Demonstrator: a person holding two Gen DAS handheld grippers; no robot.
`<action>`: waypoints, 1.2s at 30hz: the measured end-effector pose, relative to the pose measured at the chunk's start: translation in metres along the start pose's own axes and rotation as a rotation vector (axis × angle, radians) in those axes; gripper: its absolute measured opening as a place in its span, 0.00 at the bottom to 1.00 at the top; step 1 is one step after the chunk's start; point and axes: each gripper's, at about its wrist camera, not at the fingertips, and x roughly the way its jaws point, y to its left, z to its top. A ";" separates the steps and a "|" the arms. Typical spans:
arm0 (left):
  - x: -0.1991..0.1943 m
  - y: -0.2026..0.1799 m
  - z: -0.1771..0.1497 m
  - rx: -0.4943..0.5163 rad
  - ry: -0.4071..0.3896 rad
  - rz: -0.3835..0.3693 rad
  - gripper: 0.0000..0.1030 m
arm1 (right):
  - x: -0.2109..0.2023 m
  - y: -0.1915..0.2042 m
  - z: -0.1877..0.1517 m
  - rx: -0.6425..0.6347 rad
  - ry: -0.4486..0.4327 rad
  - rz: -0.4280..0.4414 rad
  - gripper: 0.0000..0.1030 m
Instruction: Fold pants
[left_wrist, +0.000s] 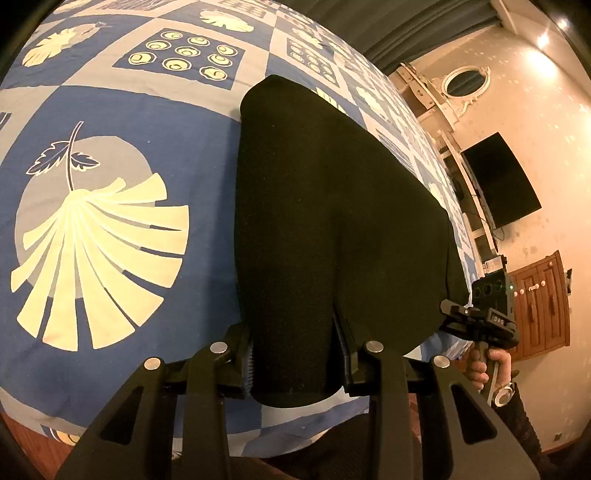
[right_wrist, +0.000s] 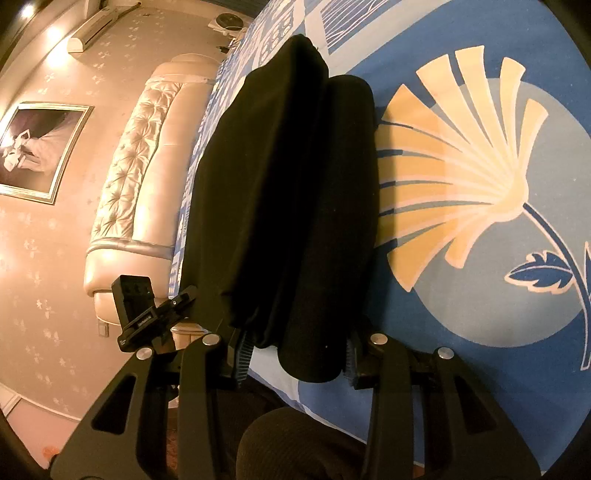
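One pair of black pants (left_wrist: 332, 221), stretched lengthwise over a bed, near end raised off the cover by both tools. Seen from the right wrist camera as the same pants (right_wrist: 295, 192) doubled into two long lobes side by side, far ends resting on the bedspread, near ends bunched and hanging between the fingers.

Left hand-held gripper (left_wrist: 295, 365): partly closed, a thick roll of pant fabric pinched between its ribbed pads. Right hand-held gripper (right_wrist: 295, 354): likewise partly closed, clamped on the near end of the folded cloth. Same right tool visible from the left camera (left_wrist: 480, 317) at the right edge of the fabric, gripped by a hand (left_wrist: 487, 365) wearing a wristwatch (left_wrist: 504, 395); whether it touches the fabric there, cannot tell.

Beneath, a blue bedspread (left_wrist: 129, 110) printed with cream fan-shaped leaves and squares of small circles. Farther out: a tufted pale headboard (right_wrist: 136, 177) left of the bed, a framed picture (right_wrist: 37, 151) and an air conditioner (right_wrist: 92, 33) on the patterned wall; on the opposite wall a dark television (left_wrist: 502, 177), an oval mirror (left_wrist: 465, 81) and a wooden cabinet (left_wrist: 543, 306).
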 end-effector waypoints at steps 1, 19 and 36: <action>0.000 0.000 0.000 -0.001 0.000 -0.001 0.33 | 0.000 0.000 0.000 0.000 -0.001 -0.001 0.37; 0.000 -0.010 0.000 0.059 -0.001 0.043 0.36 | 0.001 0.001 0.004 0.002 0.002 0.017 0.38; 0.003 -0.012 -0.001 0.072 0.000 0.055 0.39 | 0.004 0.003 0.003 0.007 0.006 0.030 0.39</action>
